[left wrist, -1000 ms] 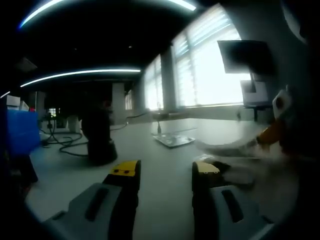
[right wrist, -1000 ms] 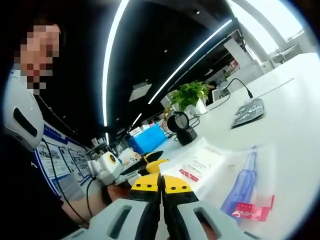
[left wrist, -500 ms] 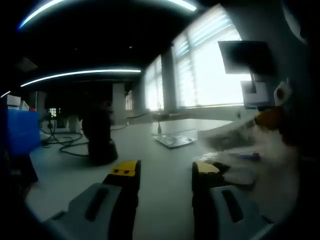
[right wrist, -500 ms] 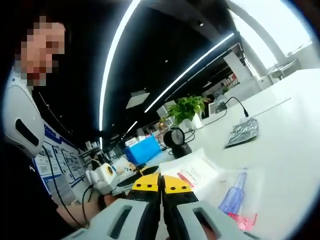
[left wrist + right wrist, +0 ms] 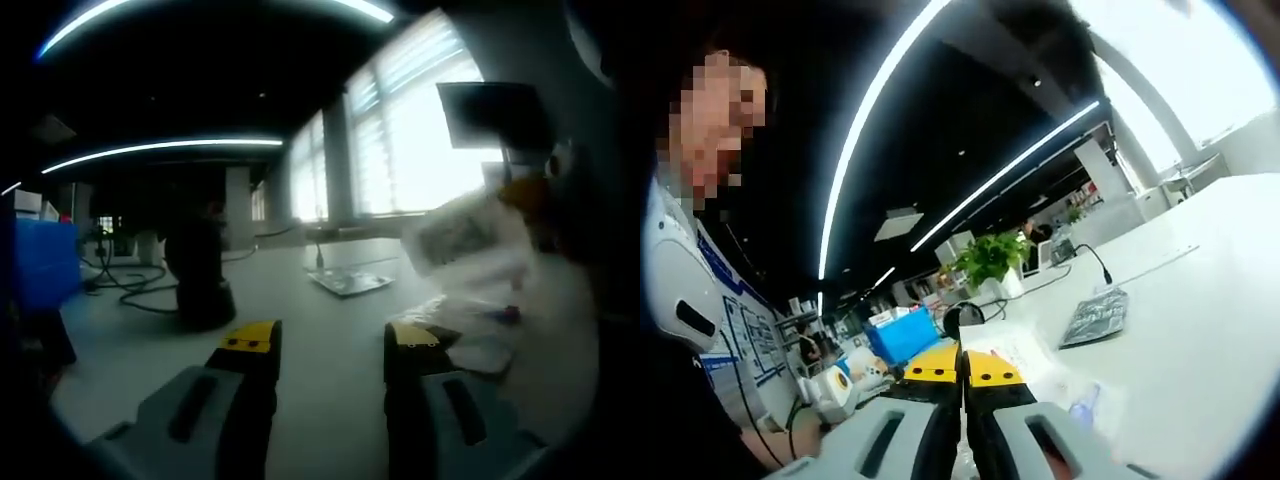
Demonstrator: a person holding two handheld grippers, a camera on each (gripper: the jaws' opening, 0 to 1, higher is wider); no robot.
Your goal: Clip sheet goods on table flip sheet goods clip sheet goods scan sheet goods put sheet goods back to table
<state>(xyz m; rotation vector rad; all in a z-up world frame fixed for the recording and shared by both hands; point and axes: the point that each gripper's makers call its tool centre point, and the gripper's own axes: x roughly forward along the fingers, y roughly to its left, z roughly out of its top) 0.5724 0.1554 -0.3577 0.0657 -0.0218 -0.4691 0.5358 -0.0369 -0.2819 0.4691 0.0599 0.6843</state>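
My right claw point(image 5: 962, 372) has its yellow-tipped jaws pressed together on the near edge of the sheet goods point(image 5: 1035, 362), a flat clear packet with a printed card and a small bluish item sealed inside. In the left gripper view the same packet point(image 5: 465, 240) hangs lifted and blurred above the white worktop point(image 5: 320, 330), off to the right, with the other claw behind it. My left claw point(image 5: 328, 342) stands with its jaws well apart, holding nothing, low over the worktop. I judge the packet light, thin, floppy and slick, so a pinch at a sealed edge, clear of the sealed item, looks safest. Farther out I see a blue bin point(image 5: 902, 334), its contents unreadable, a potted plant point(image 5: 988, 264) and a silvery packet point(image 5: 1092, 318) lying flat.
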